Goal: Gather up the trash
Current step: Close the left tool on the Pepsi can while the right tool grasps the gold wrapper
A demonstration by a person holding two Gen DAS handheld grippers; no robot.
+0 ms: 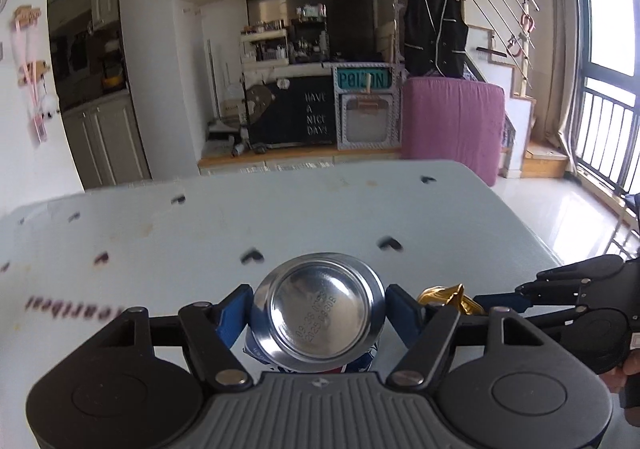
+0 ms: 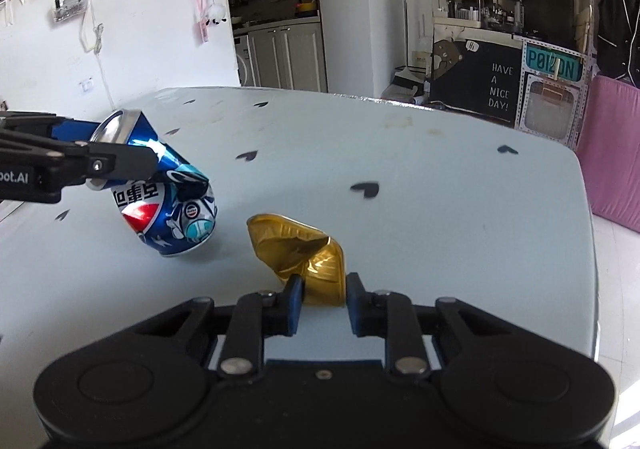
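— Step in hand? Pale blue table (image 2: pixel 400 177) with black heart marks; dented blue soda can (image 2: pixel 172 205) tilted on it, clamped at its upper end in left gripper (image 1: pixel 316 309).
— Right of can: crumpled gold foil wrapper (image 2: pixel 304 253), pinched by right gripper (image 2: pixel 322 289). Next: probably lifting both, firmly held.

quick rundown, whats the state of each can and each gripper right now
blue can: dented, tilted, lower end on the table, clamped near its upper end
gold can: crushed flat, lying on the table, near end between the pads
left gripper: shut on the blue can
right gripper: shut on the gold can's near end
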